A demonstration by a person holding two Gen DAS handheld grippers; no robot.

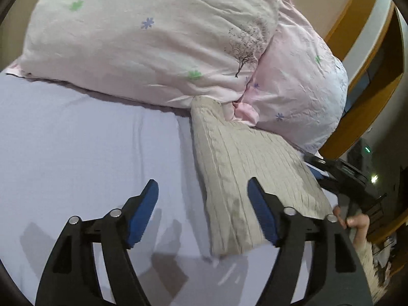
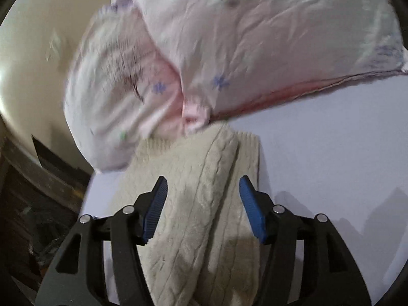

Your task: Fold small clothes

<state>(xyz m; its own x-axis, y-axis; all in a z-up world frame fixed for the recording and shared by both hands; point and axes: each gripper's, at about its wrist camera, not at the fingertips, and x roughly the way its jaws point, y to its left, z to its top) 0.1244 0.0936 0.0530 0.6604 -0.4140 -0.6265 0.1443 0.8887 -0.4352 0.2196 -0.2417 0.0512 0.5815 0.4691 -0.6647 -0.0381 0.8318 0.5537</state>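
Observation:
A beige cable-knit garment (image 1: 244, 168) lies folded into a long strip on the pale lilac bed sheet (image 1: 76, 140), its far end touching the pillows. My left gripper (image 1: 202, 186) is open and empty, hovering over the garment's left edge. In the right wrist view the same garment (image 2: 199, 204) runs under my right gripper (image 2: 202, 183), which is open and empty just above it. The right gripper and the hand holding it show at the right edge of the left wrist view (image 1: 357, 196).
Two pink flowered pillows (image 1: 142, 40) (image 1: 301, 84) lie at the head of the bed, and show in the right wrist view (image 2: 255, 38). A wooden bed frame (image 1: 362, 51) is at the right. The bed's edge and dark floor clutter (image 2: 38, 204) are at the left.

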